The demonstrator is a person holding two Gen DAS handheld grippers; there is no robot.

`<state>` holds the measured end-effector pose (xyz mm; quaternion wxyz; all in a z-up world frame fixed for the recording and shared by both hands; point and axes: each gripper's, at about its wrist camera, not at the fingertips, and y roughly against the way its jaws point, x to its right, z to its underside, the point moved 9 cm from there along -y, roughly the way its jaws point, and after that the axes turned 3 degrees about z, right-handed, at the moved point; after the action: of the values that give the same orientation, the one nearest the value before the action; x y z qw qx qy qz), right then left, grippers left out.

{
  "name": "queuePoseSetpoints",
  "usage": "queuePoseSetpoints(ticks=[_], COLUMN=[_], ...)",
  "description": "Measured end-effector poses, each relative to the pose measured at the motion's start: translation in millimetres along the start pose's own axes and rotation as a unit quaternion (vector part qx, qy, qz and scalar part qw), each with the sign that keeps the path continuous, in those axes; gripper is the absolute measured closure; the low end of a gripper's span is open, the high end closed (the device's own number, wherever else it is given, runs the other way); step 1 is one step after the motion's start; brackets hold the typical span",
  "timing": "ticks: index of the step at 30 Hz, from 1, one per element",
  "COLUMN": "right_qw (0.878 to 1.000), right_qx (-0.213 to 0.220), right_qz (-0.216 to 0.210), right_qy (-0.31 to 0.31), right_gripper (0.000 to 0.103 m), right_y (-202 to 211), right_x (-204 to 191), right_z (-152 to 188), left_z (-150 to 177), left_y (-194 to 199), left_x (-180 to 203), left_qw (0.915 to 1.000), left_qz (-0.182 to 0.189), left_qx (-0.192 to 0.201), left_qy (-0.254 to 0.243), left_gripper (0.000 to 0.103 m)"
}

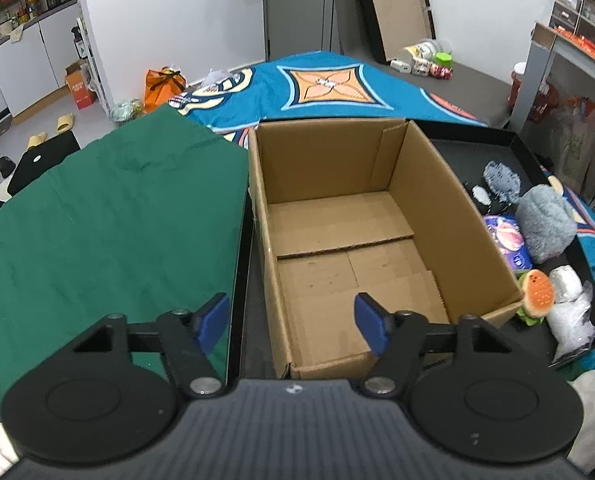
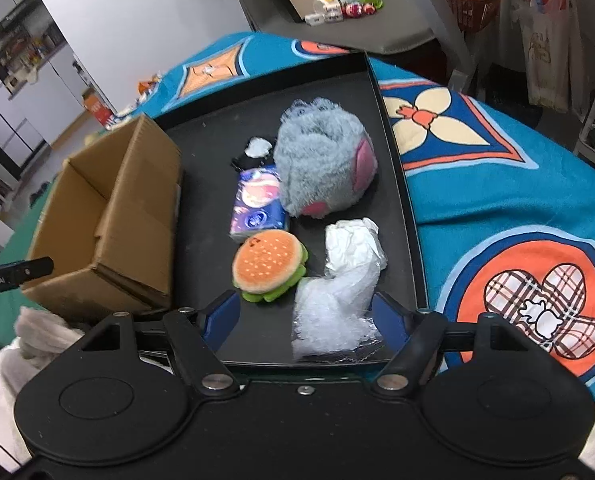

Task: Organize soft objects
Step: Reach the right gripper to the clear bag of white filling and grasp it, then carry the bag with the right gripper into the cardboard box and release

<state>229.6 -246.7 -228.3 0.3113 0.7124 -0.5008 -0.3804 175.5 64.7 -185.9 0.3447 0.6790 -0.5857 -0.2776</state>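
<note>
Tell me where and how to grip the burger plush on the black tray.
Grip the burger plush across its orange bun, pads on left and right edges, coming down from above with the right gripper. It lies flat, bun up; the tissue pack crowds its far side.

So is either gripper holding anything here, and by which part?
Nothing is held. The left gripper hangs open over the empty cardboard box; the right gripper is open, its fingers either side of the clear plastic bag.
</note>
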Motion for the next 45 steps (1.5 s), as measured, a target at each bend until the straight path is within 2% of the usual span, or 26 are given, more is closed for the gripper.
queuePoseSetpoints(ticks=[5,8,10,14,15,16,18,20,23,31,45], right_qw=[1.0,0.999,0.998,0.996,0.995,0.994,0.994,0.994,0.995,0.997,0.998], right_qx=[-0.024,-0.038,-0.044,-0.059,-0.065,-0.07,-0.075,-0.071,-0.067,-0.046,0.018], right_qz=[0.015,0.024,0.034,0.044,0.047,0.049,0.047,0.043,0.038,0.029,0.008], right_qy=[0.01,0.018,0.031,0.056,0.062,0.066,0.068,0.07,0.065,0.056,0.068], right_gripper=[0.034,0.034,0.034,0.036,0.038,0.045,0.047,0.056,0.062,0.063,0.063], right_y=[-19.0,-27.6,-33.5,-43.6,-47.2,-51.3,-54.9,-54.6,-50.8,-37.6,-13.5], right_x=[1.1,1.7,0.5,-3.0,-3.8,-4.5,-4.5,-5.1,-3.7,-9.4,-49.8], right_z=[2.5,5.4,6.5,7.7,8.8,9.8,11.0,10.2,6.6,0.3,-27.0], left_z=[1.6,2.1,0.5,-2.3,-2.8,-3.3,-4.6,-6.9,-8.6,-9.3,-11.1], left_y=[-13.1,-19.3,-22.2,-28.8,-29.6,-30.3,-30.4,-31.7,-31.9,-32.1,-30.8], left_x=[-3.8,-3.9,-5.9,-9.1,-9.7,-10.2,-10.3,-11.0,-11.4,-12.4,-16.6], left_qw=[0.9998,0.9997,0.9996,0.9995,0.9995,0.9994,0.9993,0.9992,0.999,0.9991,0.9983], left_qz=[-0.008,-0.007,-0.006,-0.006,-0.008,-0.009,-0.011,-0.012,-0.014,-0.014,-0.016], left_qx=[-0.014,-0.021,-0.022,-0.027,-0.028,-0.029,-0.028,-0.029,-0.031,-0.024,-0.022], left_qy=[-0.008,-0.015,-0.017,-0.015,-0.014,-0.015,-0.021,-0.024,-0.029,-0.033,-0.051], left_gripper=[0.049,0.06,0.073,0.088,0.089,0.089,0.09,0.09,0.091,0.092,0.093])
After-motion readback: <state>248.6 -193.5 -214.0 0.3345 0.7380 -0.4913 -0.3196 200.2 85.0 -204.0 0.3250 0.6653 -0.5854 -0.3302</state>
